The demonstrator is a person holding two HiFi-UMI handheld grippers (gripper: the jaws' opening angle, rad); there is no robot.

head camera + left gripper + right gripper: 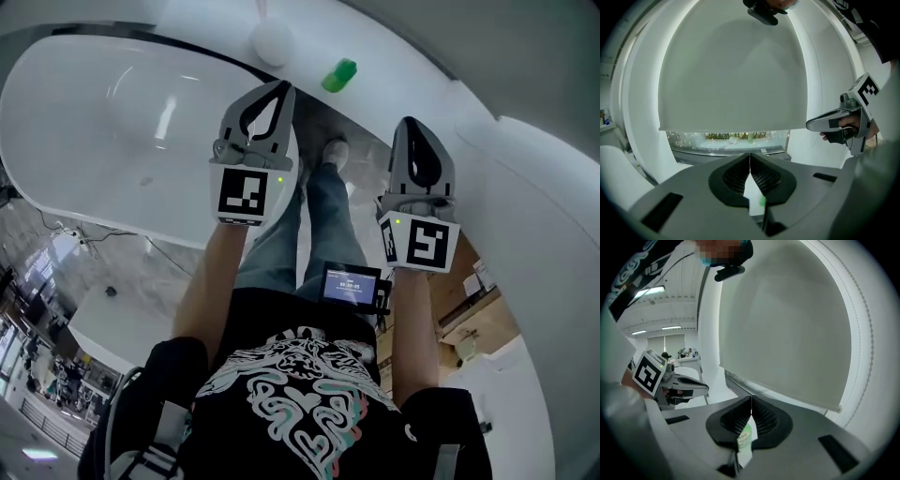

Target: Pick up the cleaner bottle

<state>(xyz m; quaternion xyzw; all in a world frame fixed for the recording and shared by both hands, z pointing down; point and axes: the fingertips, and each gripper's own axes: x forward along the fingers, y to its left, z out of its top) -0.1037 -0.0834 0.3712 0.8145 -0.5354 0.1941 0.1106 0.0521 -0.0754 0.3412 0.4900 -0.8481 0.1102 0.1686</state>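
Note:
The cleaner bottle is small and green and sits on the white ledge past the end of the bathtub. Both grippers are held out in front of me, well short of it. My left gripper is shut and empty, below and left of the bottle. My right gripper is also shut and empty, below and right of it. In the right gripper view, the green bottle shows through the gap under the closed jaws. In the left gripper view, only a green speck shows below the shut jaws.
A white bathtub fills the left of the head view, with a round white object at its far end. A curved white wall runs along the right. A pale roller blind hangs ahead over a window. My legs stand on the marble floor.

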